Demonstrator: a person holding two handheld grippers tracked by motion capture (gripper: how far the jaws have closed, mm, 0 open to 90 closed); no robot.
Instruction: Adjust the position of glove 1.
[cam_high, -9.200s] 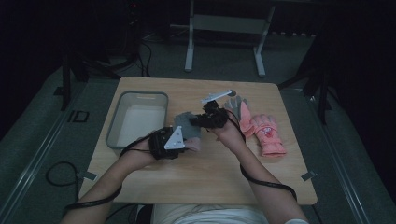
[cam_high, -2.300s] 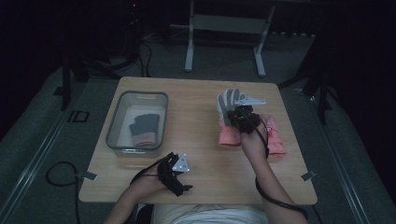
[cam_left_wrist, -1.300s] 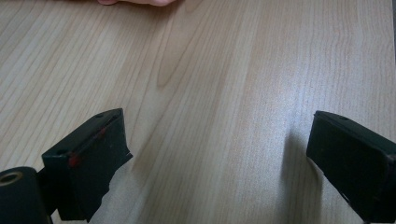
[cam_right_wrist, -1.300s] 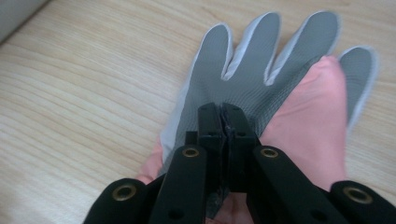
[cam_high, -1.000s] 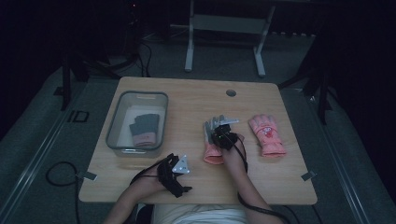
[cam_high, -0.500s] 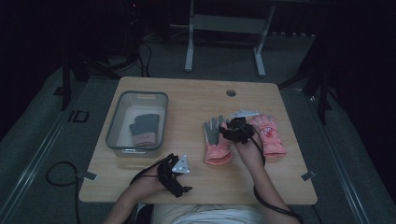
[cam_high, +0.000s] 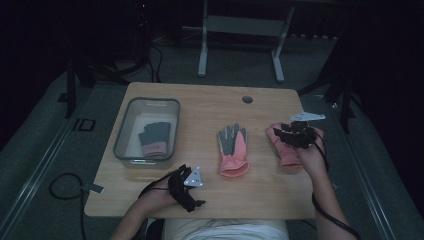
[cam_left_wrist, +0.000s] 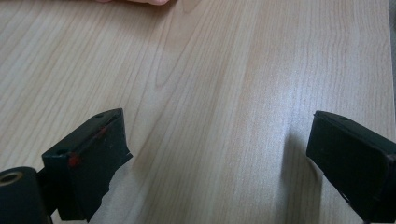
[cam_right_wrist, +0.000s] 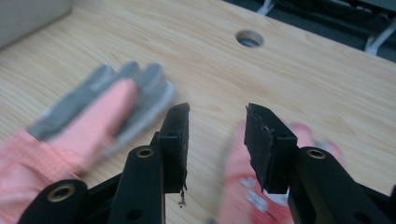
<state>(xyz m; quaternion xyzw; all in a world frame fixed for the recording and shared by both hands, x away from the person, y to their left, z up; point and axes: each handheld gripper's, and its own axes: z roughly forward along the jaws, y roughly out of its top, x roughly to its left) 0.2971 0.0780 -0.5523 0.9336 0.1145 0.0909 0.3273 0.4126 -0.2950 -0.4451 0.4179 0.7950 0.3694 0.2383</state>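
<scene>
Eyeballing the next grab here. Right gripper (cam_high: 299, 134) hanging right over the far-right pink glove (cam_high: 286, 156), which is lying flat on the table (cam_high: 200, 107) near its right edge. Jaws only part-way apart, just been opening up from nearly closed and then nudging back in a hair, nothing between them. Glove under the tips, not pinched.

Key bit: long axis running cuff-toward-the-person, fingers away and leaning a little toward the table's middle. In the right gripper view it's blurry, sitting low and more under the right-hand jaw than centred. So probably a small shift over, then straight down, biting across the narrow way rather than along the length. Could easily snag just one edge otherwise.

Left gripper (cam_left_wrist: 217, 140) parked down by the near edge, jaws spread wide over bare wood, holding nothing. Well apart from that glove, with the pink-and-grey glove (cam_high: 233, 150) lying between. Clearly the right hand's job, being the nearer one.

Over on the left, clear bin (cam_high: 121, 132) with a dark glove (cam_high: 152, 140) already inside. Guessing that's the destination, a long carry across the table.
</scene>
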